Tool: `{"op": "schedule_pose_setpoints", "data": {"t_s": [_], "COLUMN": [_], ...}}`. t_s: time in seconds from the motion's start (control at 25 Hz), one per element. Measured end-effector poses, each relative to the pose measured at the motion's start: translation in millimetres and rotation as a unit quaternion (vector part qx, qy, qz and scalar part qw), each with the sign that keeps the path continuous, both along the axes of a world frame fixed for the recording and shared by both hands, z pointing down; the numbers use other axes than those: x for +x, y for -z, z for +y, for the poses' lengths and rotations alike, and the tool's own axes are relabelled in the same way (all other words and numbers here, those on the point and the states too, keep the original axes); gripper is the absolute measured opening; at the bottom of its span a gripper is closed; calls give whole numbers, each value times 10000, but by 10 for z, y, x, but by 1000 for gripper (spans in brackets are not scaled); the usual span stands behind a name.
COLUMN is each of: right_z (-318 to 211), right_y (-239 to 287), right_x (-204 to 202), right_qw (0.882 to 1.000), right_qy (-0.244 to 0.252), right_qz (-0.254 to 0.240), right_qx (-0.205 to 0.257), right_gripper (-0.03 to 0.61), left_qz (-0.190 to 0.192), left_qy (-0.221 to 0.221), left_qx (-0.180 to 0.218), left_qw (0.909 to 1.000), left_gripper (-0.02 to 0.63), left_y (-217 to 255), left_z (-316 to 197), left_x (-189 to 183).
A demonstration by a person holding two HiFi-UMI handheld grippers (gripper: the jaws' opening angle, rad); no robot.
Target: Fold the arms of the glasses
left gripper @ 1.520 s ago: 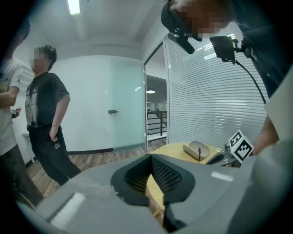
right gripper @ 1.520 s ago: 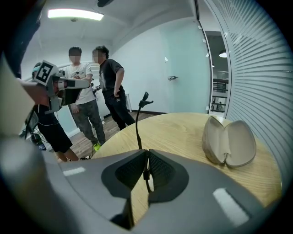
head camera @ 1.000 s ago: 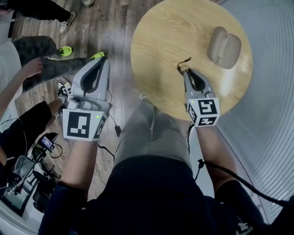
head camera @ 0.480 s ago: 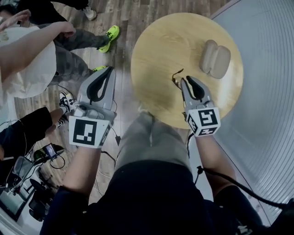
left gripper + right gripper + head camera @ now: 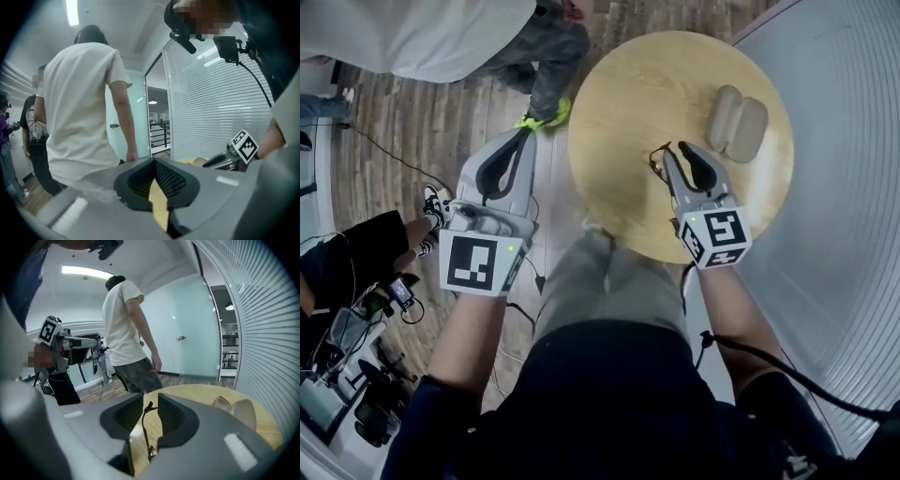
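The right gripper (image 5: 671,152) is over the near part of the round wooden worktop (image 5: 623,103). Its jaws are closed to a narrow slot, and a thin dark arm of the glasses (image 5: 146,430) stands in that slot. From the head view only a small dark bit of the glasses (image 5: 659,156) shows, just left of the gripper tip. The rest of the glasses cannot be made out.

A tan case (image 5: 736,122) lies on the far right part of the worktop, well apart from the gripper. It looks open, with two rounded halves side by side.

The left gripper (image 5: 525,133) is left of the worktop, over the wooden floor (image 5: 412,131). Its jaws meet at the tip and hold nothing.

A person in a white shirt (image 5: 79,108) stands on the far side, left of the worktop. A green shoe (image 5: 546,116) is on the floor near the worktop's left edge.
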State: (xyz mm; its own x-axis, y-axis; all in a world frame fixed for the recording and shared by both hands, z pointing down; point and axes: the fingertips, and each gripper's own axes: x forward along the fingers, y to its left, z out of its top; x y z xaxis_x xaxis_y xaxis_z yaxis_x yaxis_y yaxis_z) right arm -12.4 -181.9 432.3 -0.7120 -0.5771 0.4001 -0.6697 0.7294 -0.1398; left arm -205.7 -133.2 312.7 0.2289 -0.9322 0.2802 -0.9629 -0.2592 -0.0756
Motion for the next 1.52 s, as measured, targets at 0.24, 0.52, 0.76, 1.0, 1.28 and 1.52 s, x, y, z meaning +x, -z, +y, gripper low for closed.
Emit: {"op": "schedule_pose_setpoints", "data": {"t_s": [0.24, 0.52, 0.76, 1.0, 1.28, 1.52], "right_z": [79, 124, 114, 53, 86, 94], "right_y": [-17, -76, -177, -215, -305, -226], "right_x": [-73, -69, -38, -83, -22, 24], "right_qw": [9999, 9998, 9998, 9998, 9998, 9997], "right_qy": [65, 91, -40, -96, -164, -218], "right_qz": [117, 146, 177, 168, 92, 103], "right_qx": [-75, -108, -63, -78, -74, -88], "right_gripper": [104, 101, 51, 46, 44, 44], "left_qz": [-33, 27, -1, -41, -70, -107], "left_qy": [168, 217, 175, 143, 81, 57], "left_qx": [-106, 52, 19, -69, 34, -103], "left_qw": [9998, 9997, 9998, 9999, 9999, 9999], "left_gripper": [2, 2, 2, 2, 2, 2], "left_y": [42, 77, -50, -106, -156, -109], "left_z": [176, 209, 240, 227, 265, 230], "left_x": [-118, -129, -116, -156, -133, -103]}}
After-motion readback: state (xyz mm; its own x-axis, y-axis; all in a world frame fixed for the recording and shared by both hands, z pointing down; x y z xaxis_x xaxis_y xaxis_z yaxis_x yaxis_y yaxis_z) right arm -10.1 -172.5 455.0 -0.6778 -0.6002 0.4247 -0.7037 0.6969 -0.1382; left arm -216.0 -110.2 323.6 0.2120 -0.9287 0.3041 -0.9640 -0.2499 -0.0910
